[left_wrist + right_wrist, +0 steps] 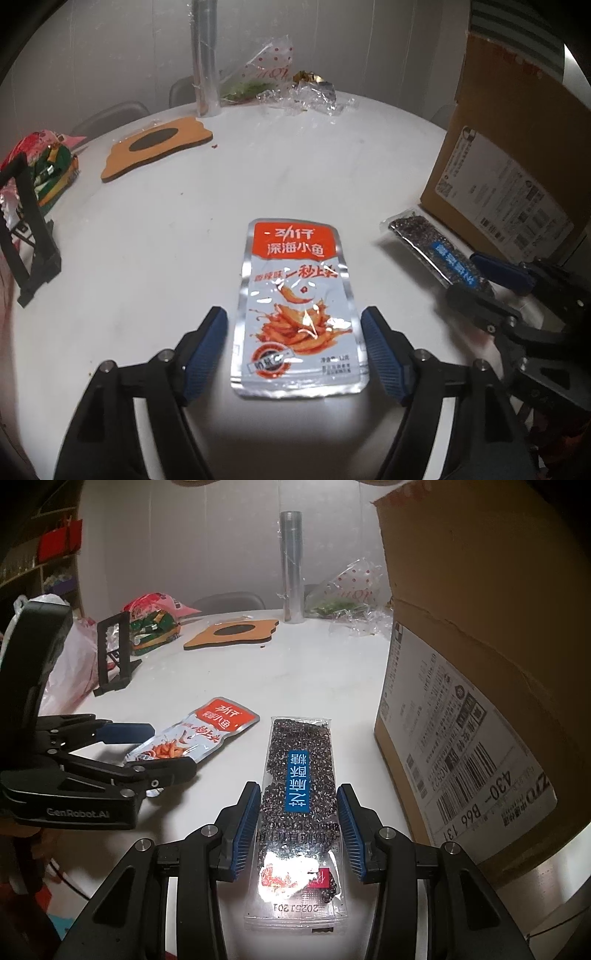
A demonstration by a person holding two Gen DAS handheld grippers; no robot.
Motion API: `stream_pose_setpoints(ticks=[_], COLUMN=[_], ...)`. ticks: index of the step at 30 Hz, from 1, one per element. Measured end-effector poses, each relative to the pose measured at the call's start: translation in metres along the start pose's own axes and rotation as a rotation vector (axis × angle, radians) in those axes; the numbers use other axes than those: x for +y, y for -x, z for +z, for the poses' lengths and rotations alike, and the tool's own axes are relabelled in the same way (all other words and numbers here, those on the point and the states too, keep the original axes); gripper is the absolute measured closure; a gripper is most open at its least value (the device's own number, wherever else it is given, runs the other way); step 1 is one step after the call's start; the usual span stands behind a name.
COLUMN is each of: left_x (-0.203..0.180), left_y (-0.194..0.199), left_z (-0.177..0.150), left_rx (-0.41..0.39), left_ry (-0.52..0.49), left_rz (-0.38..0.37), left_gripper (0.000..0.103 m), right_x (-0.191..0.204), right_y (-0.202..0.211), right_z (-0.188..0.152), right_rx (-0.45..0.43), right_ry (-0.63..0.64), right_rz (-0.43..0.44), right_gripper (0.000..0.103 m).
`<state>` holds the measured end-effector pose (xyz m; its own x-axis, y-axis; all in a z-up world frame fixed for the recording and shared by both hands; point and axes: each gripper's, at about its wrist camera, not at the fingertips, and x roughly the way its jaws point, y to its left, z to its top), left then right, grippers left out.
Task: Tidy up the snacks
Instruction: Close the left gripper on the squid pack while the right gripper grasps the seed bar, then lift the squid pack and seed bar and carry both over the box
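Your left hand-held gripper [293,343] sits at the bottom centre of the left wrist view with its blue pads spread to either side of the orange-and-silver fish snack packet [297,314]. A clear gap shows on both sides, so nothing is pinched yet. The packet lies flat on the white table [166,221], lengthwise along the fingers, which lets you close across its narrow width.

Your right hand-held gripper [299,830], at the bottom centre of the right wrist view, straddles the clear sesame bar packet [299,805] the same way. Its pads stand right at the packet's edges; whether they press on it or only flank it, I cannot tell. That packet also lies flat, just beside the cardboard box [480,701] filling the right of the frame.

In my judgement you are lining up a pickup with each hand, and the box looks the likely place for both packets. More snack bags [155,627] sit heaped at the upper left behind a black stand [114,653], well apart from your two packets. Thin, flat wrappers may slide when squeezed.
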<state>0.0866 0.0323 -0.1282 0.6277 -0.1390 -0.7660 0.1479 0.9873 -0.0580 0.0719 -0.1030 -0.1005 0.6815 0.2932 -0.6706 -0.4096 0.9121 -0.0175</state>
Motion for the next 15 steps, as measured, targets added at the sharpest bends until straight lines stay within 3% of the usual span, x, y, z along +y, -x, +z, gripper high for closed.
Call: stream_pose_setpoints(ticks=[15], left_x=[-0.01], left_y=[-0.008], left_z=[0.009], left_rx=[0.009], left_ry=[-0.024], left_rz=[0.042], left_gripper=[0.038], right_x=[-0.007], right_y=[-0.008], right_z=[0.003], right_rx=[0.018], right_ry=[0.005], right_rz=[0.073], right_gripper=[0.064])
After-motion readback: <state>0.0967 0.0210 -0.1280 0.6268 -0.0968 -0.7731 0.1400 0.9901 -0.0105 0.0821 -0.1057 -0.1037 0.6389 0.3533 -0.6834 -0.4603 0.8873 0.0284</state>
